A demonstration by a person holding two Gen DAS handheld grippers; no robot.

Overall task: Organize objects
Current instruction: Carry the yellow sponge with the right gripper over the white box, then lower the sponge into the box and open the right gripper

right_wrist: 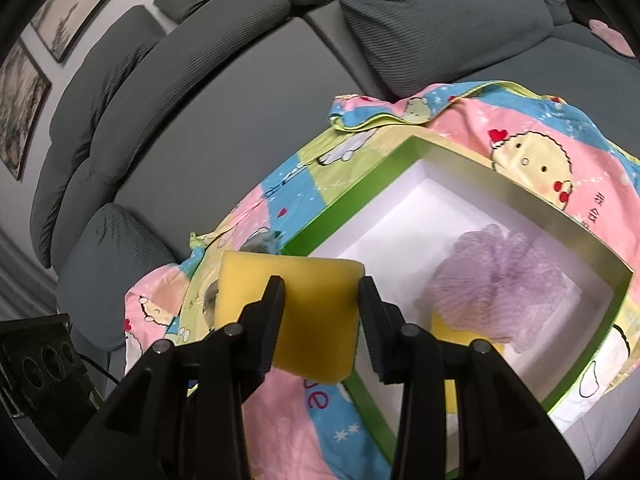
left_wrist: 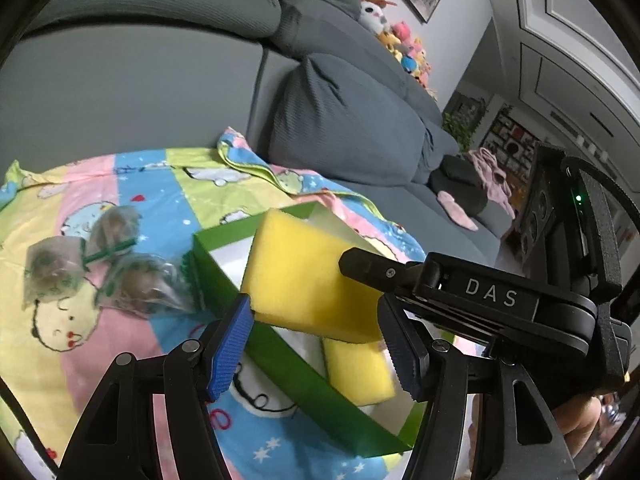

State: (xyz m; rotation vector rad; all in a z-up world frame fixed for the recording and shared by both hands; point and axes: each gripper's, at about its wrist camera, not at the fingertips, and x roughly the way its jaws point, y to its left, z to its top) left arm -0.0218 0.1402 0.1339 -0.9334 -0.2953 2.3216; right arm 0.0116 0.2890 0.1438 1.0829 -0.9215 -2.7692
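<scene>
Holding a yellow sponge (right_wrist: 308, 320) between them, both grippers hang over the near edge of a green box (right_wrist: 516, 208) that sits on a cartoon-printed blanket (right_wrist: 460, 124) spread across a grey sofa (right_wrist: 168, 128). The right gripper (right_wrist: 322, 300) has its two black fingers pressed on opposite sides of the sponge, so its jaws are clamped on it. In the left wrist view the same block appears above the box's green wall (left_wrist: 224, 280), with a right finger crossing its upper corner.

The left gripper (left_wrist: 320, 332) stands with its jaws parted around the sponge: the blue-padded left finger (left_wrist: 230, 344) sits right at the block's lower corner, and the other pad lies beside its far edge. Whether those pads actually press the foam cannot be told from the pictures.

The box has green outer walls and a white inside. It holds a lilac mesh bath puff (right_wrist: 496, 280) toward the near right corner, and a second yellow sponge (left_wrist: 360, 372) lies on the white floor beside the puff, partly hidden under it in the right wrist view. The rest of the white floor is bare.

Outside the box, three clear packets (left_wrist: 92, 264) with green trim lie together on the blanket, just beside the box's left wall.
</scene>
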